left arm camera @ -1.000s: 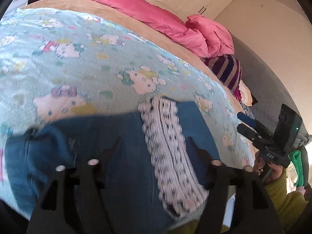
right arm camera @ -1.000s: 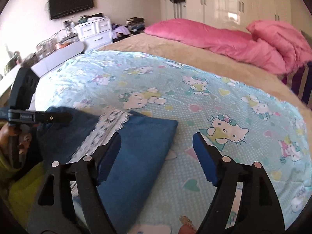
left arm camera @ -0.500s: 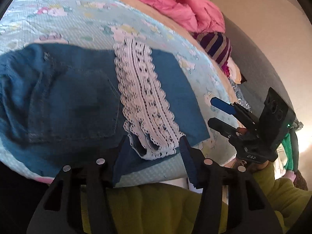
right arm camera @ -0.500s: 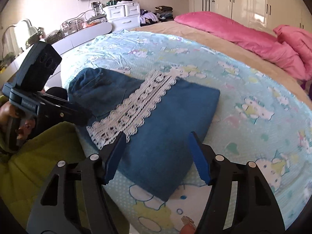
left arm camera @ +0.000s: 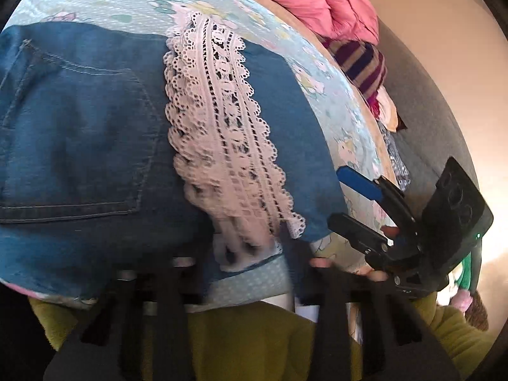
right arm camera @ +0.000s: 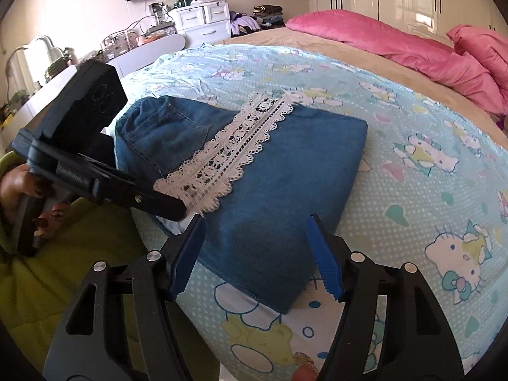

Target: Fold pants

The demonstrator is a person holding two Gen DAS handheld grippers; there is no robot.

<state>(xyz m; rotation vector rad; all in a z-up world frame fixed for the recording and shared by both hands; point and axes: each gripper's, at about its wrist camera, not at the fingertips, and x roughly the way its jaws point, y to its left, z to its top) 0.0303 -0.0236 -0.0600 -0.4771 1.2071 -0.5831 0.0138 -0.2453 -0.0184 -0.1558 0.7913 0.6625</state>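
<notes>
Both grippers held low at the near side, jaws apart

The left gripper (right arm camera: 177,204) is seen from the right wrist view as a black frame reaching in from the left, gripped by the left hand (right arm camera: 19,190) with fingers wrapped around its handle; in its own view its fingers are dark and blurred, spread with a wide gap between them. The right gripper (right arm camera: 257,257) has its blue-padded fingers (right arm camera: 187,255) spread wide, nothing between the pads. From the left wrist view the right gripper (left arm camera: 355,201) appears at the right edge, angled inward, one blue pad above a black finger, with fingertips of the right hand (left arm camera: 390,231) showing behind the frame.
</notes>
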